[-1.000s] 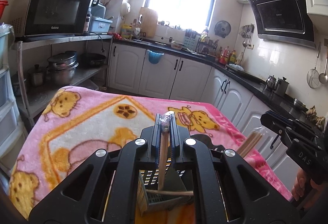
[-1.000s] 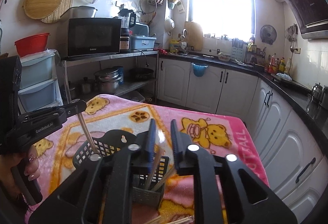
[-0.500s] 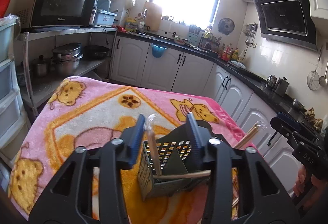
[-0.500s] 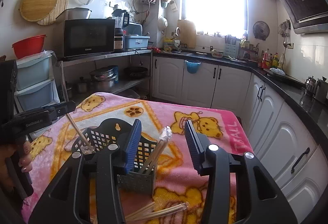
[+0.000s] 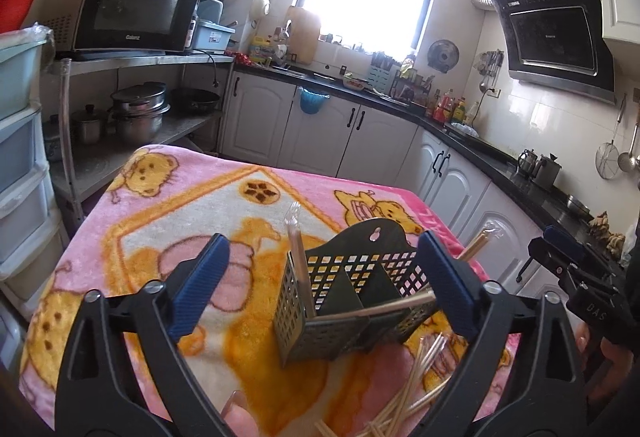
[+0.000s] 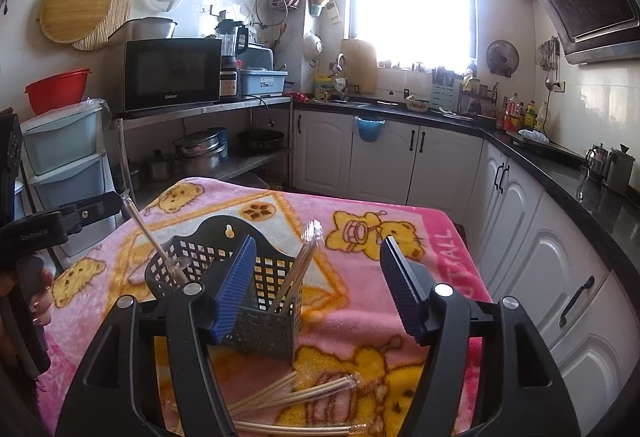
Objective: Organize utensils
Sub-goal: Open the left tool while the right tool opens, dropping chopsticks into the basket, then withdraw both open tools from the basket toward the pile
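Kitchen; bench under pink bear blanket (image 5: 168,205). Black perforated utensil caddy (image 6: 256,277) stands mid-blanket. Wrapped chopsticks (image 5: 298,261) stand near-upright in its left compartment, another pair (image 6: 298,269) leans right. Loose chopsticks (image 6: 296,393) lie in front. Left tongs (image 5: 322,285) and right tongs (image 6: 318,285) released; both clenched chopsticks a second ago.

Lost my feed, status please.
Both grippers open, empty. Wrapped chopsticks stand in basket; more loose on blanket. Nothing blocking.
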`<state>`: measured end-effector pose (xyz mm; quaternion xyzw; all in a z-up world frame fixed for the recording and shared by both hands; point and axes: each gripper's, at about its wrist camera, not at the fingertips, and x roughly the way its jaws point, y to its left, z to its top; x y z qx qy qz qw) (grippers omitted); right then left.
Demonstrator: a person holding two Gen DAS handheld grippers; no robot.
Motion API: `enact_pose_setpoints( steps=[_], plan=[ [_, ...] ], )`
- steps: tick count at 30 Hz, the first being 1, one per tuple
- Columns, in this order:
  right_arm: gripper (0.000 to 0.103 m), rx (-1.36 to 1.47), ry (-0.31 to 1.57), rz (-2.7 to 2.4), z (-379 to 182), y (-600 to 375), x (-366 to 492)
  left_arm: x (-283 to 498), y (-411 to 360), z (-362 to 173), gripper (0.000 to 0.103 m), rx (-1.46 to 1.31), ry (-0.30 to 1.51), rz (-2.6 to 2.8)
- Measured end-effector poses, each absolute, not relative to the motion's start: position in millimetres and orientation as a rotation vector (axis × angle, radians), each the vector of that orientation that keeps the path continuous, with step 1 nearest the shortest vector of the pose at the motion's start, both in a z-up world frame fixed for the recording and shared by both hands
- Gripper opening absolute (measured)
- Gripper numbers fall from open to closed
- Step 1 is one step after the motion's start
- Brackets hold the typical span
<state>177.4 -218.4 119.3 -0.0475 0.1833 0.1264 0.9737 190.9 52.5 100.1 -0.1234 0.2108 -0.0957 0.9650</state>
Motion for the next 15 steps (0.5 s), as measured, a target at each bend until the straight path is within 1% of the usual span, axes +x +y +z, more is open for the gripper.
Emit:
enact_pose_setpoints(
  steps=[1,2,15],
  plan=[
    [0.067,-0.096,0.37,0.254,119,-218,176,188,53,100,0.092,-0.252,0.424,-0.194],
    [0.068,-0.094,0.37,0.253,119,-218,175,185,54,100,0.093,-0.254,0.421,-0.192],
    [0.072,-0.092,0.4,0.275,103,-216,152,156,59,87,0.093,-0.274,0.442,-0.191]
  ],
)
